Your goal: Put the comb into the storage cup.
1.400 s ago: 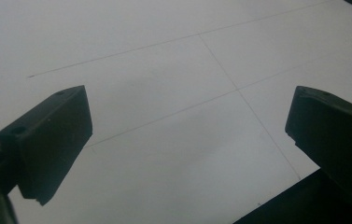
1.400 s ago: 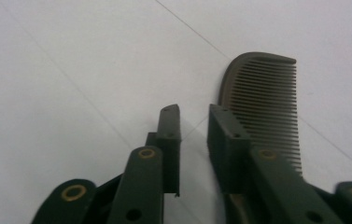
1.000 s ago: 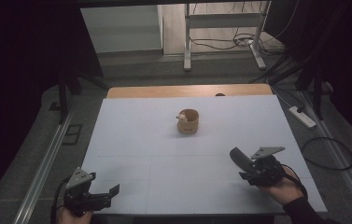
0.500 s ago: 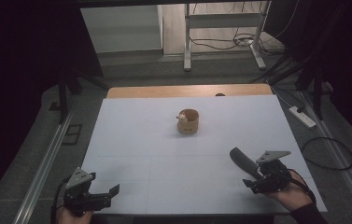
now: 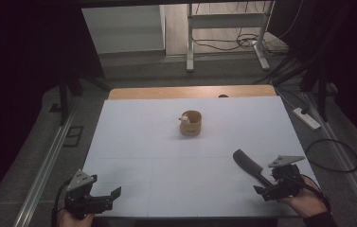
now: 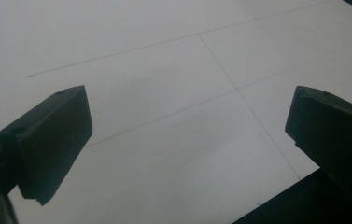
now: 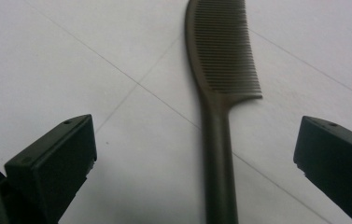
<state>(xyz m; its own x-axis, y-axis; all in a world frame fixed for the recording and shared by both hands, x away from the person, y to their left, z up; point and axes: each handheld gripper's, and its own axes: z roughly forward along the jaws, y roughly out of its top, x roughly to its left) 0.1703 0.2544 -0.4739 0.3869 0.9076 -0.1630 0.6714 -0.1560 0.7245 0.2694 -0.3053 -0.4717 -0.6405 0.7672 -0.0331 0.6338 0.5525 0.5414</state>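
Dim room, dark drapes on both sides; grey floor with metal rails running along each flank of the table. Table is topped with a white sheet scored by faint seam lines, with a strip of bare wood showing at the far edge. Beyond it stands a white metal frame with loose cables on the floor around its feet. A white power strip lies on the floor to the right of the table, a black cable looping near it.

Mid-table, toward the far side: a small round wooden cup with something small and pale at its rim, too small to make out. It stands alone, well apart from both tools.

Near right: a dark comb lies flat on the sheet, teeth end pointing away from the person. Its handle runs back between the jaws of the right gripper. The jaws have just been opening and stand wide, neither pad touching the handle.

Near left corner: left gripper, jaws apart over bare sheet, nothing between them. Nothing lies between either tool and the cup.
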